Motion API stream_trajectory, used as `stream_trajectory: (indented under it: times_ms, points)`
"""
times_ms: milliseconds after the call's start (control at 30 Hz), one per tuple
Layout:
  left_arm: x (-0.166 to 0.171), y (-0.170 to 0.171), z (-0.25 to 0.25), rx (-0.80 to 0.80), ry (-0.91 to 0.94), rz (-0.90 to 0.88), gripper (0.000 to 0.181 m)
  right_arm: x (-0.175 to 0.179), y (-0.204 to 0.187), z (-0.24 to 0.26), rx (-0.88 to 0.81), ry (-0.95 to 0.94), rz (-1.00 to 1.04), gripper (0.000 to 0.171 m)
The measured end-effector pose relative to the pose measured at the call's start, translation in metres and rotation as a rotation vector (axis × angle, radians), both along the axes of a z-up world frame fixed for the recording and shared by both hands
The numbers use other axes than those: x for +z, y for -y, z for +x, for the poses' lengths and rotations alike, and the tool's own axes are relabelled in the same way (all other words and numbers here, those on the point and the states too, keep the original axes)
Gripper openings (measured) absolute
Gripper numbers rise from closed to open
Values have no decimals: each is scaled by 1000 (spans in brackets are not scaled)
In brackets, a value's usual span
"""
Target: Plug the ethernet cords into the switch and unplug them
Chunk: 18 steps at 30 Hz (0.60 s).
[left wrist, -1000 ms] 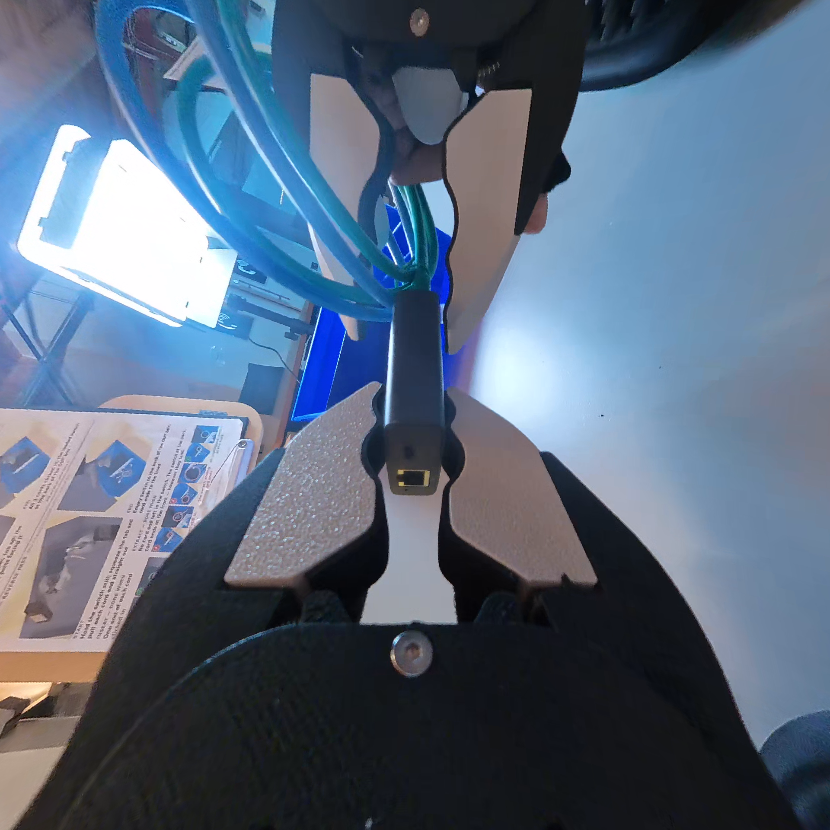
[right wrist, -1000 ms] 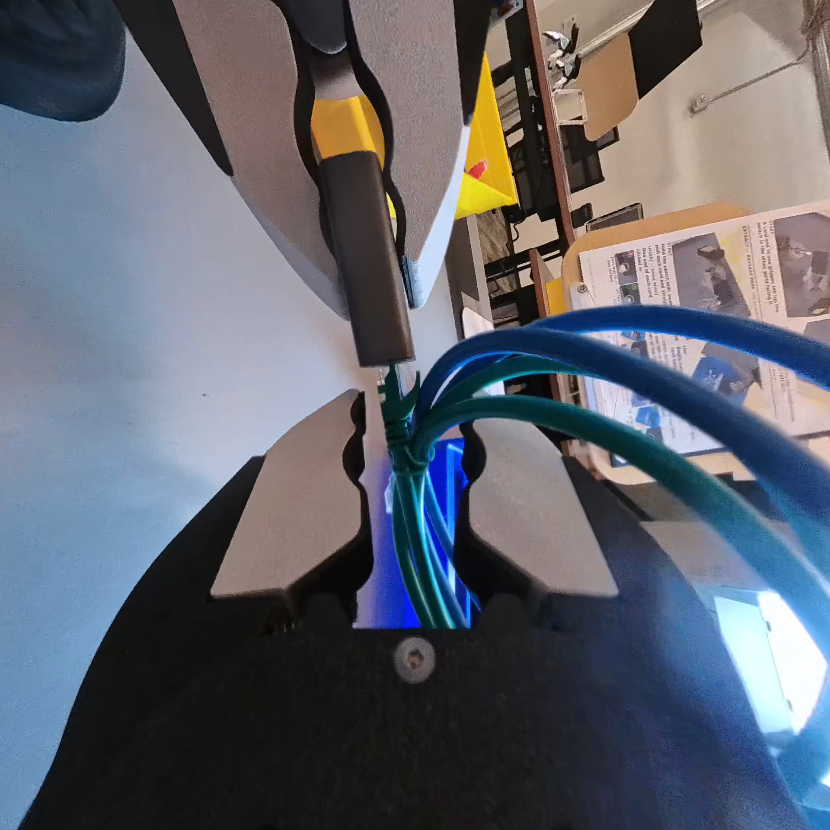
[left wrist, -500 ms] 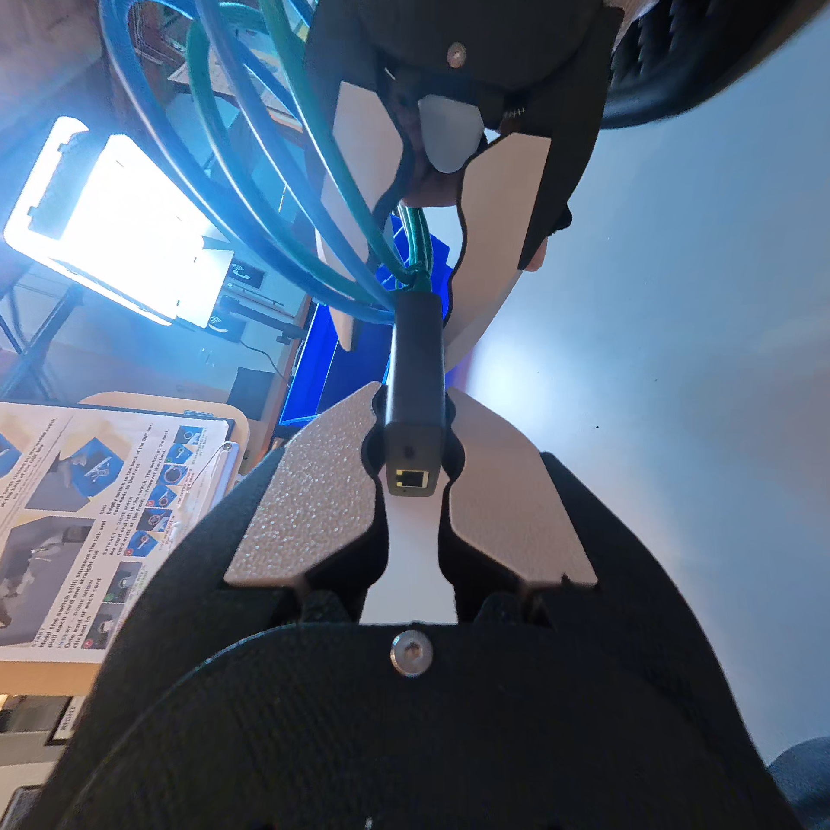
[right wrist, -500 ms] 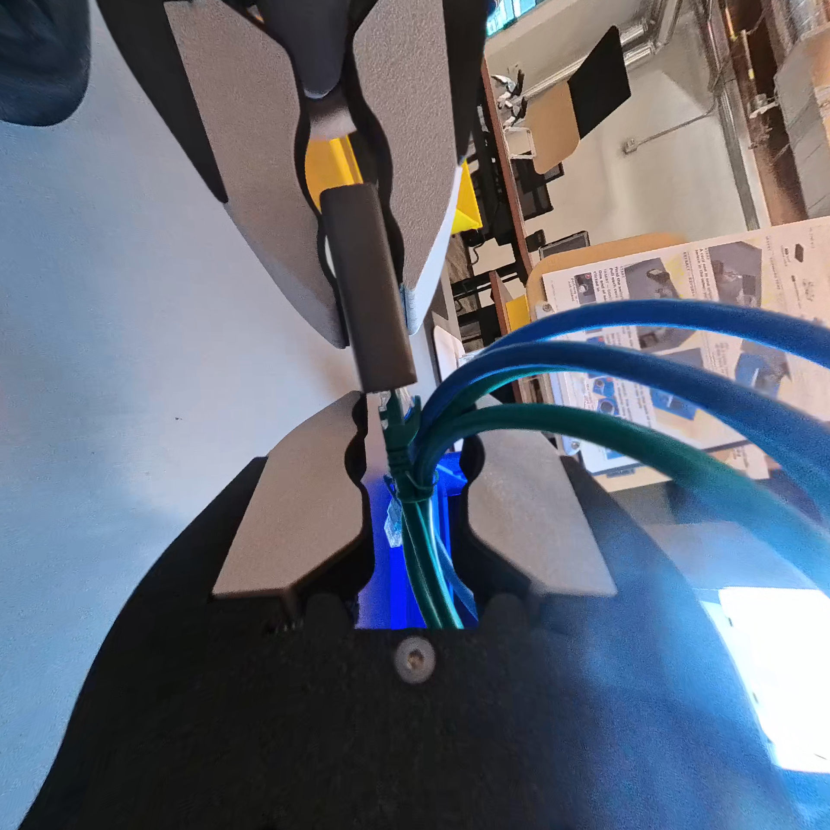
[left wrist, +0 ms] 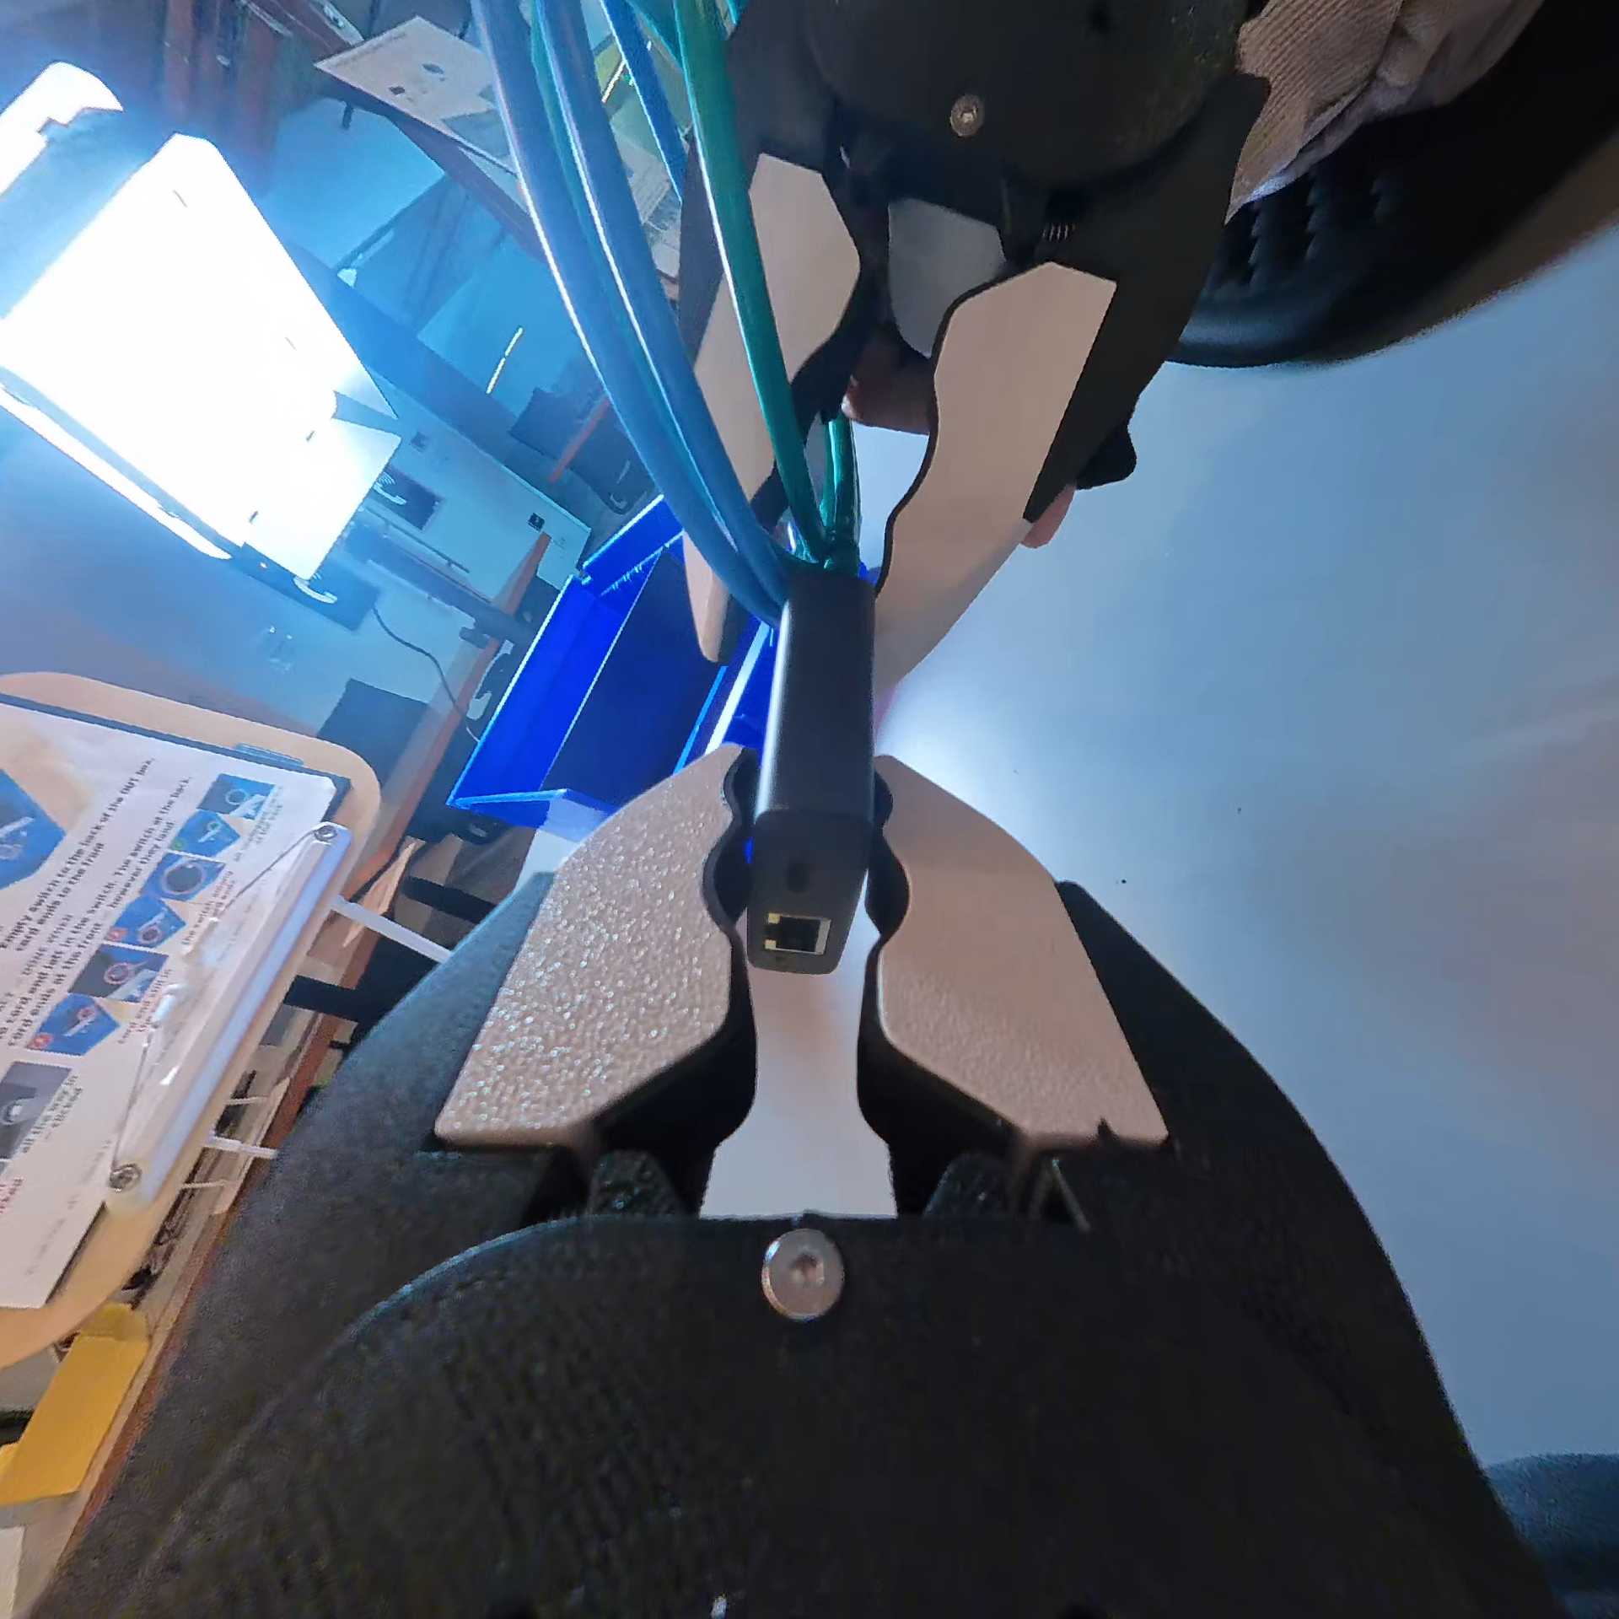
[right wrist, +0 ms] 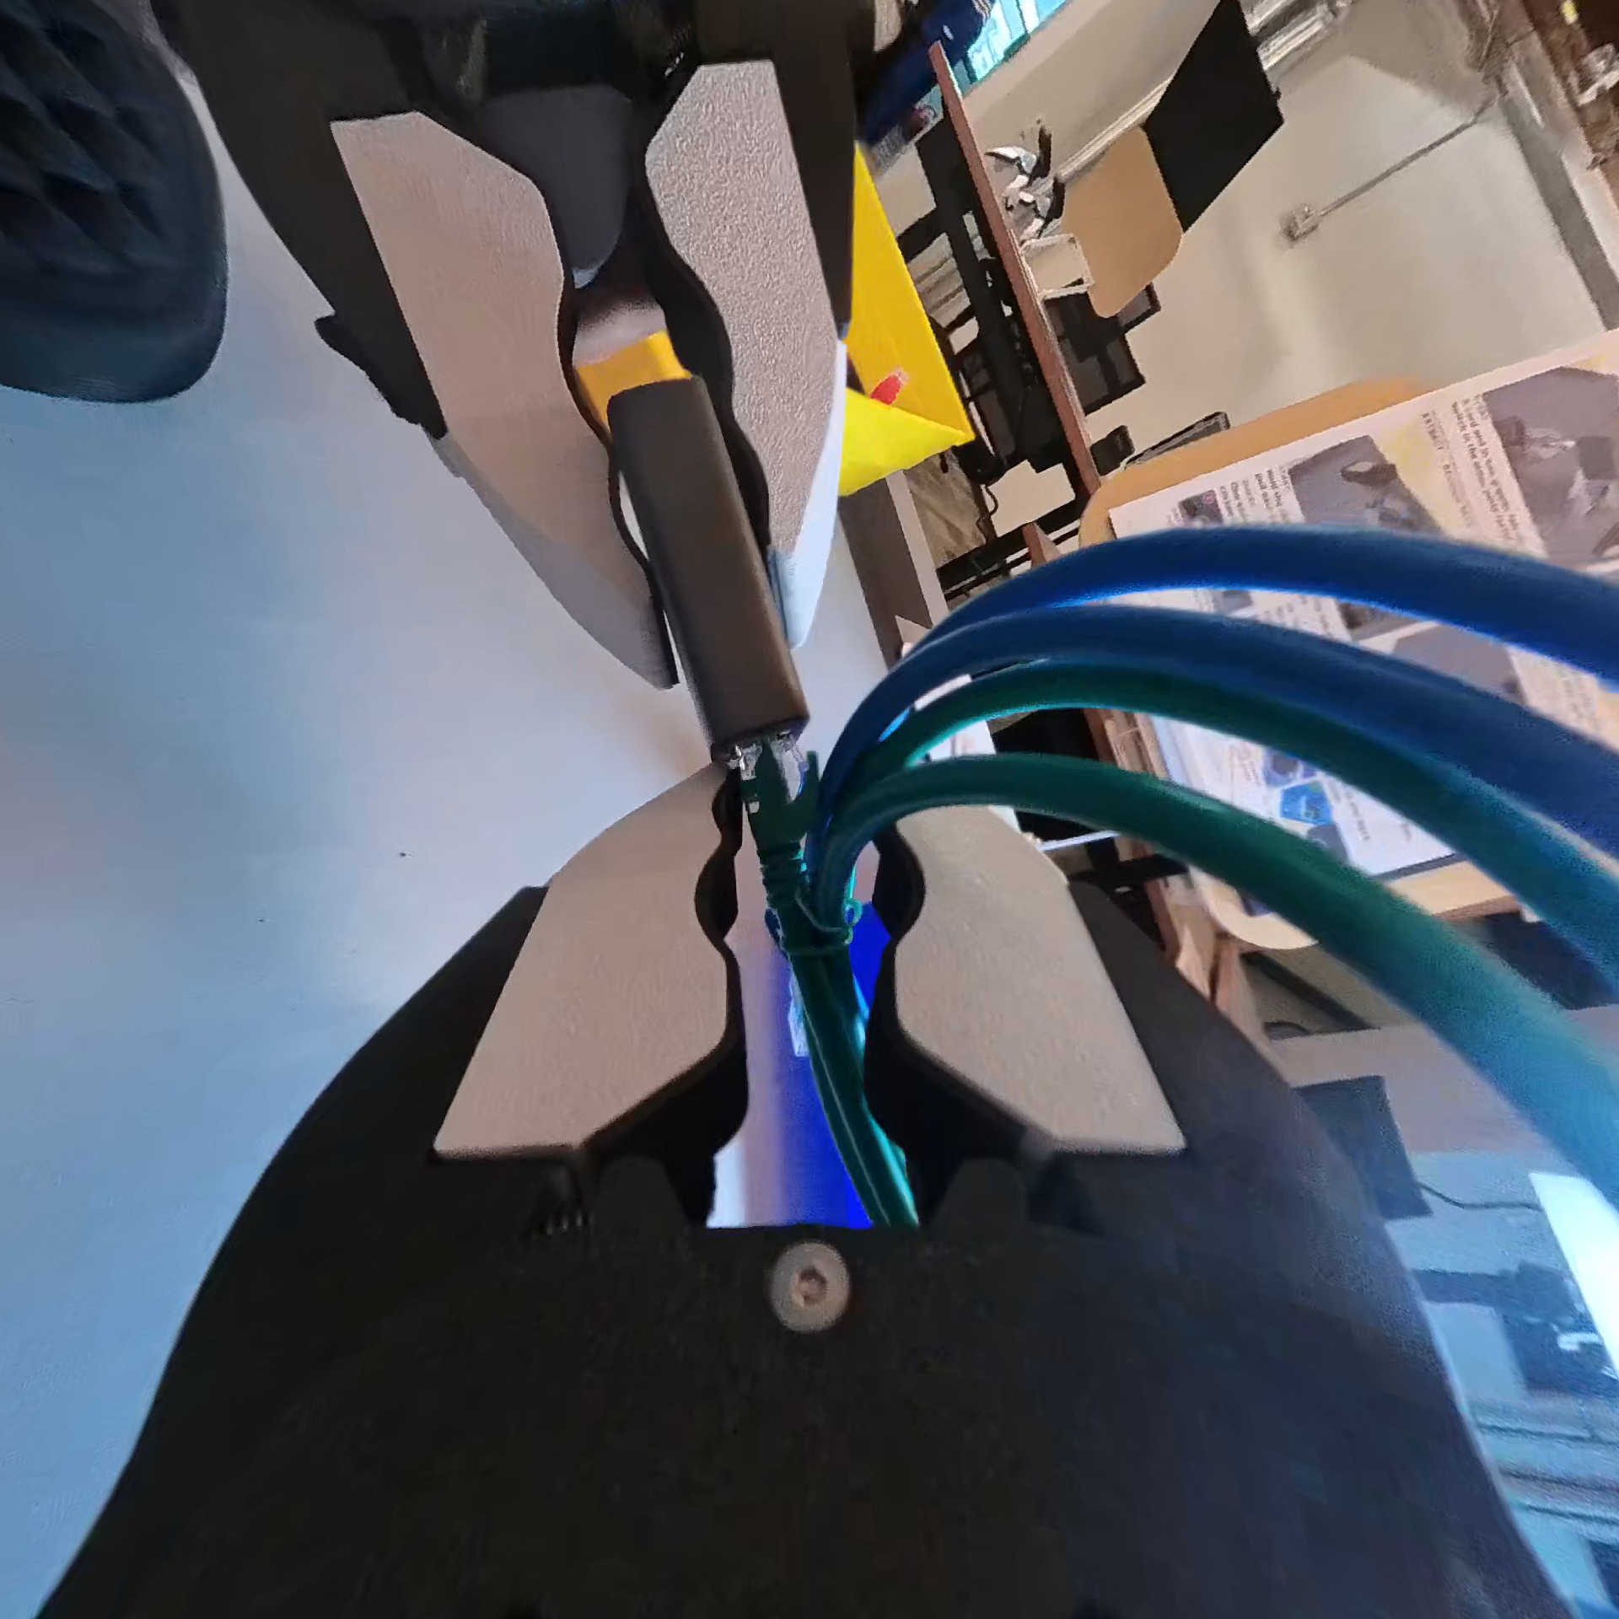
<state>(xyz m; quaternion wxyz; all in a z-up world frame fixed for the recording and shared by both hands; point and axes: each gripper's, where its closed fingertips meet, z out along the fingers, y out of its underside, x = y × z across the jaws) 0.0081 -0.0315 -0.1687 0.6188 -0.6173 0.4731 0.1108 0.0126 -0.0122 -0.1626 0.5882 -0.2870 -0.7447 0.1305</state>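
My left gripper (left wrist: 808, 854) is shut on a slim black switch (left wrist: 819, 745) and holds it above the white table; an empty port faces the camera. Blue and green ethernet cords (left wrist: 666, 368) run to its far end. In the right wrist view the switch (right wrist: 710, 569) points at me, still held in the left gripper's fingers (right wrist: 745, 263). A green plug (right wrist: 775, 810) sits with its clear tip at the switch's end port. My right gripper (right wrist: 793, 819) is closed in on that plug and the tied cord bundle (right wrist: 823, 937). It also shows in the left wrist view (left wrist: 815, 613).
A blue bin (left wrist: 613, 701) stands past the table (left wrist: 1314, 788) edge, and a yellow bin (right wrist: 885, 350) lies behind the left gripper. An instruction sheet on a board (left wrist: 131, 964) and a bright light panel (left wrist: 175, 350) are off to the side. Cord loops (right wrist: 1226, 701) hang at the right. My two grippers' fingertips are within a few centimetres of each other.
My right gripper's jaws have narrowed around the green plug. Both grippers have tilted and shifted a little together. The left gripper keeps its hold on the switch.
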Motion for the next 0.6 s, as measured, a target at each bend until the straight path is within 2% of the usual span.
stream_trajectory:
  times_ms: [233, 367, 500, 533, 600]
  points:
    - [-8, -3, -6, 42, 88, -105, 25, -13, -3, -1, -2, 65, -101, 25]
    - [12, 5, -25, 75, 180, -136, 28, -4, -17, 3, -36, 49, -103, 25]
    - [82, 21, -117, 301, 387, -15, 24, 18, -44, 15, -79, -10, -177, 25]
    - [94, 26, -146, 379, 471, -24, 21, 23, -51, 17, -84, -25, -200, 25]
    - [93, 32, -197, 528, 595, -120, 20, 29, -61, 20, -94, -48, -249, 25]
